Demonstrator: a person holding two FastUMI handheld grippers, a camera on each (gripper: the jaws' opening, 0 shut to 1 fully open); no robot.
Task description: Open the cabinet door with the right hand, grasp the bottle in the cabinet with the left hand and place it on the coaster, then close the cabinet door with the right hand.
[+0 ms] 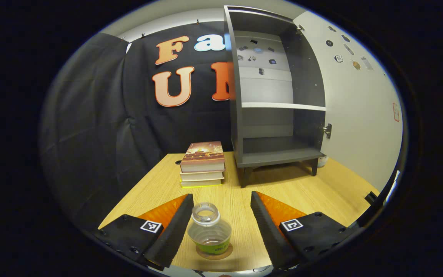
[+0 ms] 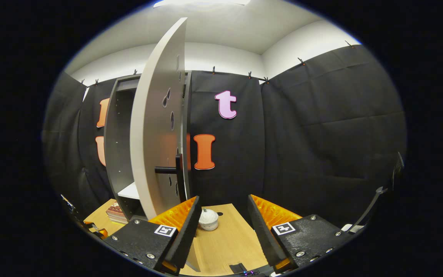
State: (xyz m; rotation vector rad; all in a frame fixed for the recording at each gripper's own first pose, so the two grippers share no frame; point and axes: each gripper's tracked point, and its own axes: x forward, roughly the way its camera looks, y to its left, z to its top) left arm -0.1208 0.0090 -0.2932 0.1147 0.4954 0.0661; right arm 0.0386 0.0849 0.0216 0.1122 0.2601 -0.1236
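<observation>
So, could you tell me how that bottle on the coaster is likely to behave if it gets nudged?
The bottle looks like thin clear plastic, nearly empty, so probably light and easy to tip or slide. It has no cap, so any liquid left could spill. It stands upright on the coaster, between the left gripper's open jaws.

wooden table (image 1: 283, 192) carries cabinet (image 1: 275, 96), books (image 1: 203, 163), coaster (image 1: 214, 254).

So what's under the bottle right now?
The bottle stands on a round brown coaster on the wooden table. Just the coaster's rim shows around the bottle's base; the bottle covers its middle. The left gripper is open around the bottle, not touching.
</observation>
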